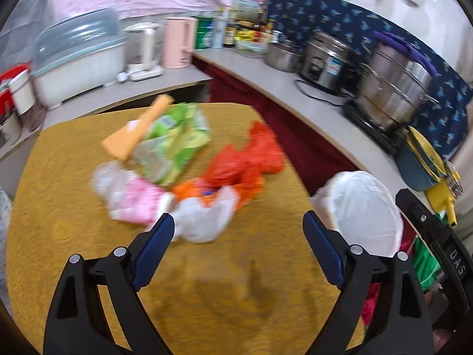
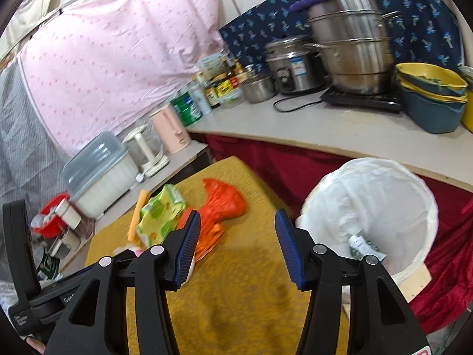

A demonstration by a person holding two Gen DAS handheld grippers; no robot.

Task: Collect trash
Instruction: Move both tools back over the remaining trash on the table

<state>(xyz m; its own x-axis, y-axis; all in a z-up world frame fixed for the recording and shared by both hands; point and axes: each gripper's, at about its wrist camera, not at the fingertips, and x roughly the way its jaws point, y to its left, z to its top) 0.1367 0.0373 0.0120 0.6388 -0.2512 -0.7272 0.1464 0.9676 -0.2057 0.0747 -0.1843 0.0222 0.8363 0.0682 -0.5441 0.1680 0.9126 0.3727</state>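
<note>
A heap of trash lies on the yellow-clothed table (image 1: 53, 213): an orange card (image 1: 133, 136), a green packet (image 1: 174, 139), a red plastic bag (image 1: 251, 159), a pink packet (image 1: 139, 201), clear plastic (image 1: 102, 177) and a white bag (image 1: 204, 222). My left gripper (image 1: 238, 216) hangs open just short of the white bag, nothing between its fingers. My right gripper (image 2: 237, 213) is open and empty over the table, between the red bag (image 2: 224, 201) and the bin (image 2: 384, 195). The white-lined bin stands off the table's right edge with a small green-printed packet (image 2: 365, 247) inside.
A grey counter (image 2: 325, 124) wraps around behind the table with a stacked steel steamer (image 2: 351, 44), rice cooker (image 2: 295, 68), bottles, a pink kettle (image 2: 171, 130), a lidded dish box (image 2: 97, 174) and stacked basins (image 2: 431, 94). A red curtain hangs under the counter.
</note>
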